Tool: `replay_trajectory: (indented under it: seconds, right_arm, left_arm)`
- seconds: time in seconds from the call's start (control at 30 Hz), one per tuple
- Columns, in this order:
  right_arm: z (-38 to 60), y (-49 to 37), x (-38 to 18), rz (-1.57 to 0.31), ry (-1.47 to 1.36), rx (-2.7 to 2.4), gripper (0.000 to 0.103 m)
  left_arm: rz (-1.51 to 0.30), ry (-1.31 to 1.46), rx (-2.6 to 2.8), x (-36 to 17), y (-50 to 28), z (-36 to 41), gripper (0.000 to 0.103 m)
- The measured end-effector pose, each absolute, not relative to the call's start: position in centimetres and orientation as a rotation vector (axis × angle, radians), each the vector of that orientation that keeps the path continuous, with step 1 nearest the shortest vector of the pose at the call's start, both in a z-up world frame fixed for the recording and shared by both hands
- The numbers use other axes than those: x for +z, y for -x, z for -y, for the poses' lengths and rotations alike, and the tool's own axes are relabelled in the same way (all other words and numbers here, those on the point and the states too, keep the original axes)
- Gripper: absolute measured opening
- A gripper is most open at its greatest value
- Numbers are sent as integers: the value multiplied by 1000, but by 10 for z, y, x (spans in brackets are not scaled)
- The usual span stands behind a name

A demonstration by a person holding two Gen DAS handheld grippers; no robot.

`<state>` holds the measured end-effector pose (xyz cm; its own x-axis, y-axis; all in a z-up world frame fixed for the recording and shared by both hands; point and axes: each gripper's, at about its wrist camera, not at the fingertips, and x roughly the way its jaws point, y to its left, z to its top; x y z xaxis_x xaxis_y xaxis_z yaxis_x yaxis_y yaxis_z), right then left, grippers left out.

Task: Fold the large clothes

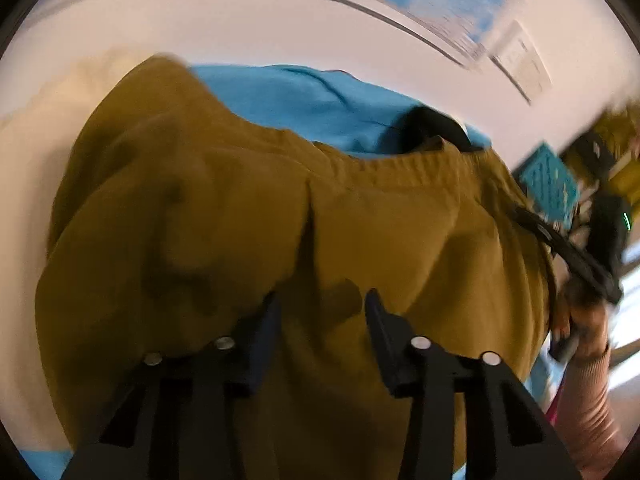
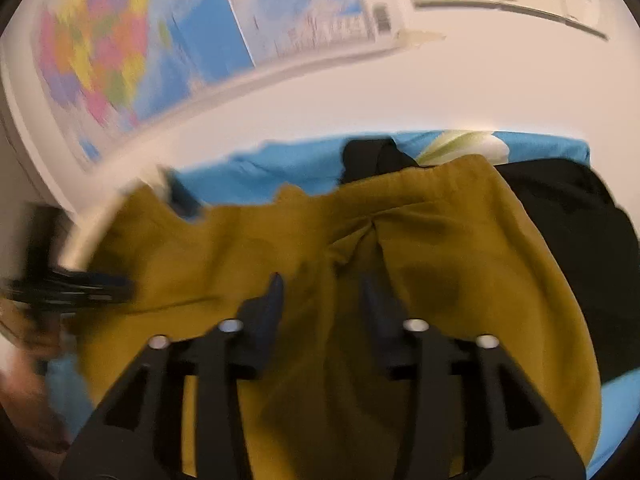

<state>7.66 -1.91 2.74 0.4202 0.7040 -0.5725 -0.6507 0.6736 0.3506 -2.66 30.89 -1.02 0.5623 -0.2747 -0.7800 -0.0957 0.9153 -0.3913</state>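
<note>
Our left gripper [image 1: 322, 300] and right gripper [image 2: 320, 284] both hang with fingers spread apart, gripping nothing. The mustard garment [image 1: 360, 220] lies bunched directly beneath both, over a blue sheet [image 2: 256, 168] beyond.

You've got a blue sheet [image 2: 256, 168] as the surface cover; mustard garment [image 2: 304, 240] on it, black clothing [image 2: 568, 240] just beside the mustard.

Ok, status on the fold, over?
Left gripper open, right gripper open, both over the mustard garment. Garment rumpled on blue sheet. Black clothing alongside, partly under it.
</note>
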Motion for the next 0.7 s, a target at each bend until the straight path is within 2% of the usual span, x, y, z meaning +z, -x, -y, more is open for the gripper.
replay_trajectory:
  seconds: [0.07,0.1,0.13,0.17,0.23,0.33,0.53,0.6,0.67,0.7]
  right_arm:
    - [49,-61,36,-710,-131,871,57]
    - [64,-52,40,-689,-160,880,65]
    - [80,-44,41,-671,-173,873,69]
    - [98,-35,43,-652,-176,844,70]
    - [137,-19,39,-633,-207,792,82]
    - [171,-8,19,-679,-236,732,88]
    - [184,-9,-29,-786,-245,688,89]
    - [180,-18,-41,-840,-286,723,84]
    - [178,-20,-42,-843,-313,783,66]
    - [180,-19,-39,-825,-329,808,40]
  left_arm:
    - [-927,458,-107,-4,41,-319,42]
    - [-901,458,-109,0,49,-321,50]
    - [-851,451,-118,8,64,-323,65]
    - [-792,434,-128,15,83,-324,69]
    - [-712,388,-89,25,117,-327,90]
    - [-669,365,-18,27,158,-333,94]
    - [-742,446,38,-7,190,-355,96]
    - [-770,470,21,-17,178,-352,96]
    - [-773,493,-33,-26,165,-344,94]
    - [-784,508,-69,-31,161,-337,79]
